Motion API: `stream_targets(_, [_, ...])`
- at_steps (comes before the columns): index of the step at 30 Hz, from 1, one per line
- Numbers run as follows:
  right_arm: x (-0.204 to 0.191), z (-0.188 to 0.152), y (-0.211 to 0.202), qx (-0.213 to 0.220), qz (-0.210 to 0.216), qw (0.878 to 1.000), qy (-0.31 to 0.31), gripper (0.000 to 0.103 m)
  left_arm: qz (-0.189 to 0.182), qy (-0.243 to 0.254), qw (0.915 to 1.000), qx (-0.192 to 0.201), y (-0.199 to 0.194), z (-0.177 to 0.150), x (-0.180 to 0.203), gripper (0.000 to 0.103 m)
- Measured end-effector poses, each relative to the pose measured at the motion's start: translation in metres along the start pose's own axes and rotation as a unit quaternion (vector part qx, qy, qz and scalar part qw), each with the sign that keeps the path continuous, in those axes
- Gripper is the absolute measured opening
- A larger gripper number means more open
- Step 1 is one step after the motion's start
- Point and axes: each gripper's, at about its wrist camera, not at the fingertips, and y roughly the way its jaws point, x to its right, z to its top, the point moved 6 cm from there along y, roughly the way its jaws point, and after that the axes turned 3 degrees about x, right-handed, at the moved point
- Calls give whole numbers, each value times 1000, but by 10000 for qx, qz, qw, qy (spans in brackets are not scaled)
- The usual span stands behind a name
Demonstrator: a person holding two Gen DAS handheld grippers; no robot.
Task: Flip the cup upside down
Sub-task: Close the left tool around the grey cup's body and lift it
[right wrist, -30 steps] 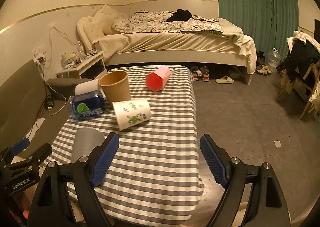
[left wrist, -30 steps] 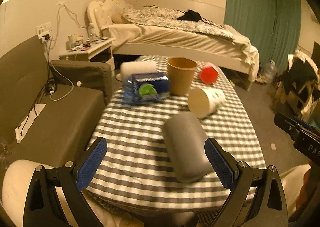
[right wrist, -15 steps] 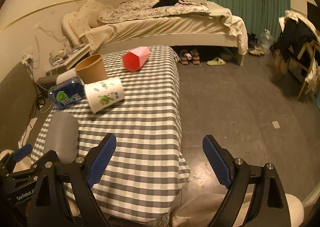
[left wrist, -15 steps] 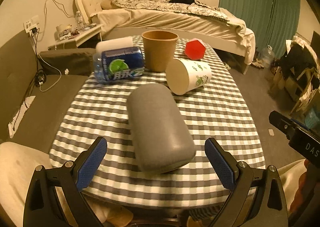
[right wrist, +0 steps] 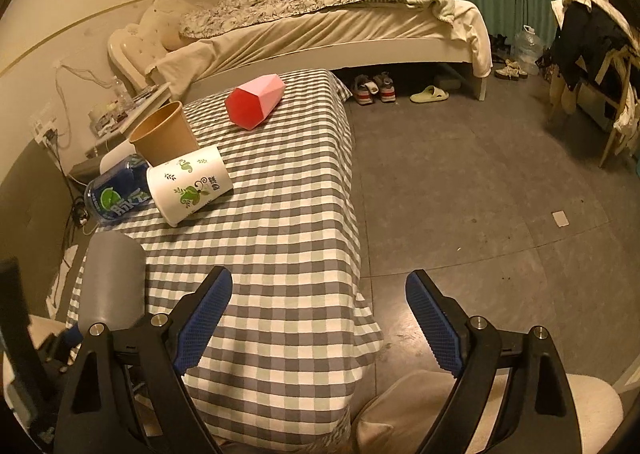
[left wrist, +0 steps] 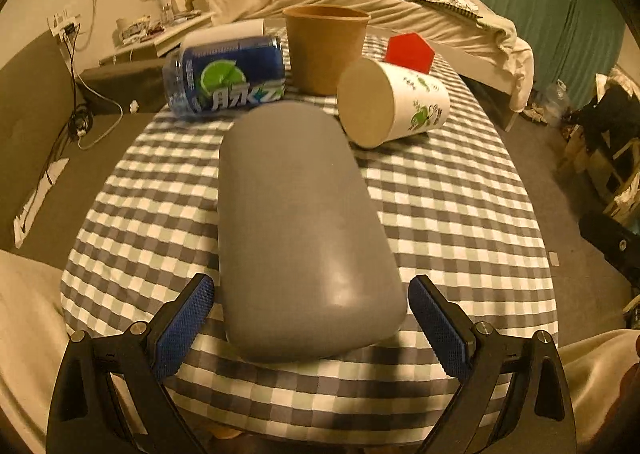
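Note:
A grey cup (left wrist: 300,230) lies on its side on the checked table (left wrist: 460,221), its base end toward me. My left gripper (left wrist: 312,318) is open, its blue pads on either side of the cup's near end, apart from it. The grey cup also shows in the right wrist view (right wrist: 112,278) at the left. My right gripper (right wrist: 318,318) is open and empty over the table's right front edge. A white leaf-print cup (left wrist: 394,107) and a red-pink faceted cup (right wrist: 254,101) lie on their sides. A brown paper cup (left wrist: 325,47) stands upright.
A blue bottle (left wrist: 226,73) lies on its side at the back left beside a white roll (left wrist: 228,31). A dark sofa (left wrist: 36,109) is left of the table. A bed (right wrist: 320,25) stands behind. Grey floor (right wrist: 480,193) lies to the right with shoes (right wrist: 374,87).
My left gripper has moved forward and lower, so the grey cup now lies between its open fingers. My right gripper has risen and tilted down over the table's right edge.

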Motion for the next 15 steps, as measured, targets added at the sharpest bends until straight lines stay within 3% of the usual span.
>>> stream_targets(2, [-1, 0, 2, -22, 20, 10000, 0, 89, -46, 15, 10000, 20, 0, 0, -1, 95])
stream_targets(5, [-4, 0, 3, -44, 25, 10000, -30, 89, -119, 95, 9999, -12, -3, 0, 0, 76])
stream_targets(15, [-13, 1, 5, -33, -39, 9999, -127, 89, -188, 128, 9997, 19, -21, 3, -11, 76])
